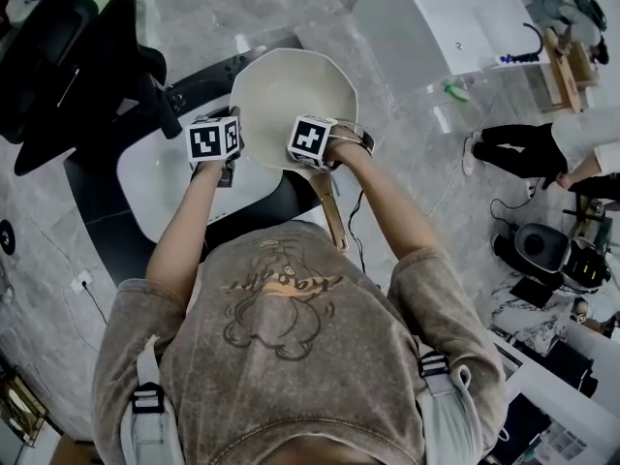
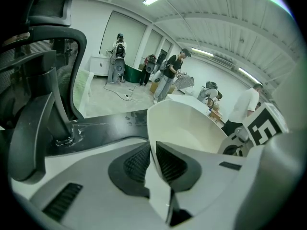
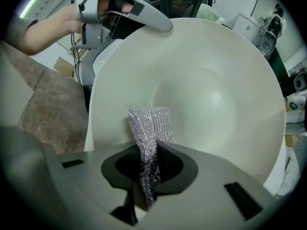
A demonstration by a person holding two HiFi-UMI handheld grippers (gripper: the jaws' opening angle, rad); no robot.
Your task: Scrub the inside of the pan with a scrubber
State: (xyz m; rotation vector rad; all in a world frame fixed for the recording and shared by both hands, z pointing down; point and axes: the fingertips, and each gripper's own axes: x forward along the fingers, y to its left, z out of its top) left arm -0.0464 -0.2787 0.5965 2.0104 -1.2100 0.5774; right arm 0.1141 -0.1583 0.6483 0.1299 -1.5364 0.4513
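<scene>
A cream pan (image 1: 291, 90) is held tilted in front of me, its wooden handle (image 1: 332, 211) pointing back toward my body. My left gripper (image 1: 231, 129) is shut on the pan's left rim; in the left gripper view the thin rim (image 2: 152, 147) runs between the ribbed pads (image 2: 136, 162) of the left gripper (image 2: 152, 161). My right gripper (image 1: 308, 155) points steeply down into the pan's near side. It is shut on a silver mesh scrubber (image 3: 148, 126), which sticks out past the right gripper (image 3: 147, 169) against the pan's inner wall (image 3: 211, 95). The left gripper (image 3: 160, 25) shows at the far rim.
A black office chair (image 1: 68, 56) stands at the left, close beside the left gripper (image 2: 43, 95). Below the pan lies a black desk with a white surface (image 1: 145, 177). A white table (image 1: 436, 17) is at the back right. People stand in the room (image 2: 170, 71).
</scene>
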